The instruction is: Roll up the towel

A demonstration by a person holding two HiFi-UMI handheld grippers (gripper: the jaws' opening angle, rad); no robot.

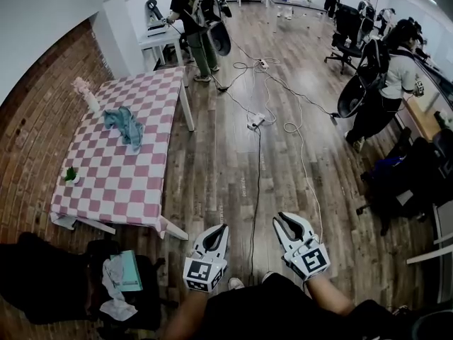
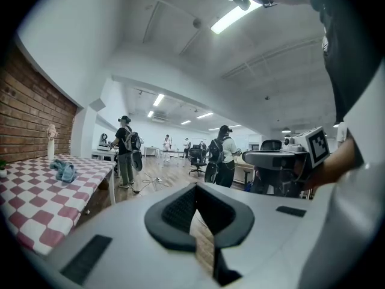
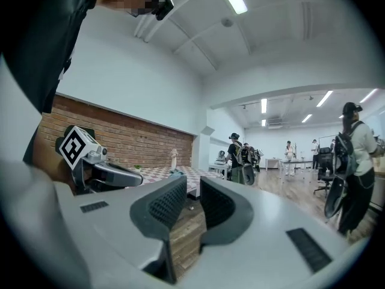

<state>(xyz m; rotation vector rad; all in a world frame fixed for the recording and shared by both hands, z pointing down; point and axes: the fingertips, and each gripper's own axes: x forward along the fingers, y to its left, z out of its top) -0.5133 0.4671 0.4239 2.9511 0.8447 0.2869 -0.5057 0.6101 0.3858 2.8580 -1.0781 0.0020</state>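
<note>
In the head view I see one towel [image 1: 126,125], blue-grey and crumpled in a loose heap, on the one checked table [image 1: 106,190] at my ten o'clock. It lies well in from the edges, with open wood floor [image 1: 212,183] between it and my two tools, the left gripper [image 1: 221,227] and the right gripper [image 1: 282,217]. In the left gripper view the jaws sit pressed together on nothing, with the towel [image 2: 63,170] at nine o'clock. In the right gripper view the jaws stand all but together, empty, and the towel [image 3: 175,171] is small at eleven o'clock.
</note>
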